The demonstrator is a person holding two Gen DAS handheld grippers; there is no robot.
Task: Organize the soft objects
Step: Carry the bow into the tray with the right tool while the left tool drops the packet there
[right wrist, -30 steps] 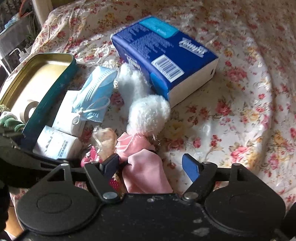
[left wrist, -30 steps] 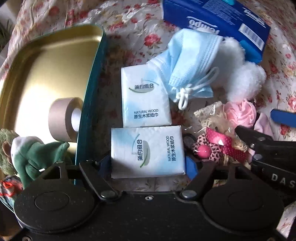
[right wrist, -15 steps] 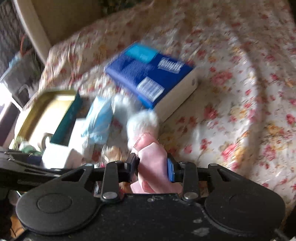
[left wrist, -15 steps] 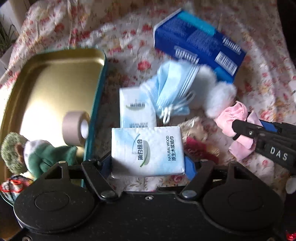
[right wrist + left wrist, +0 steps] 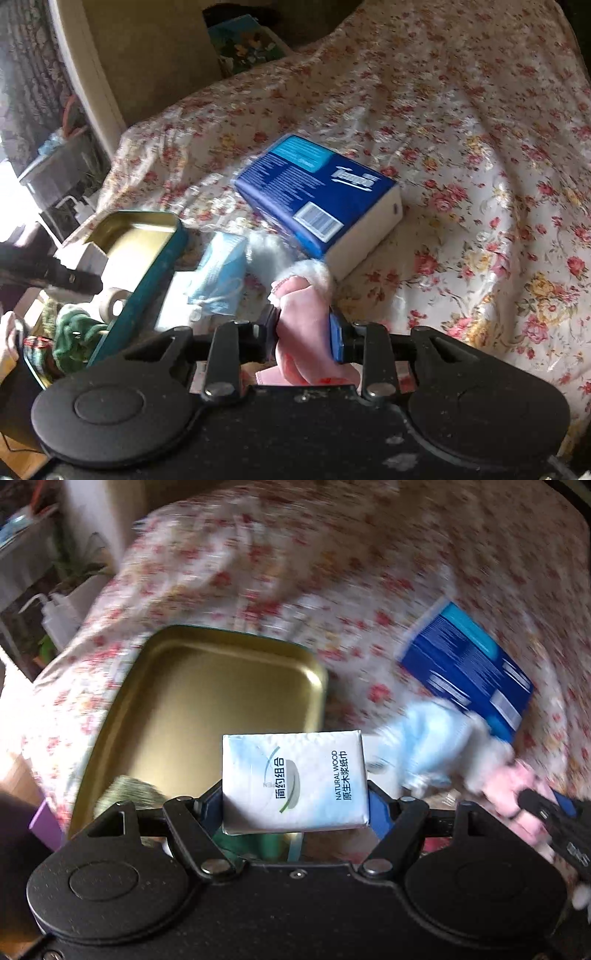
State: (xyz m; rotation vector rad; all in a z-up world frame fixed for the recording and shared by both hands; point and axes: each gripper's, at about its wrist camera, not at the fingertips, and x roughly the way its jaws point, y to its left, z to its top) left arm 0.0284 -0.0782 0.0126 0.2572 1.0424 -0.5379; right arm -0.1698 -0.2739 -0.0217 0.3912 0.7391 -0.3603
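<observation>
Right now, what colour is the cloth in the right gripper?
Pink cloth, clearest in the right wrist view.

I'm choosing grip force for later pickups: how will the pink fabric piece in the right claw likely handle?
Probably floppy: the pink fabric piece bunches and droops between the right claw, whose jaws have just been closing on it. Likely light and compressible, since it looks squeezed narrow. Unlikely to roll; it may sag or snag.

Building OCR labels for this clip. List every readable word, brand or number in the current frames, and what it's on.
"NATURAL WOOD" and "原生木浆纸巾": tissue pack clamped in the left gripper.
"面约组合", my best reading of the logo: same tissue pack.
"Tempo": blue tissue box, blurred, likely reading only.
Fine print and barcode digits on the blue tissue box: unreadable.
Nothing else legible.
</observation>
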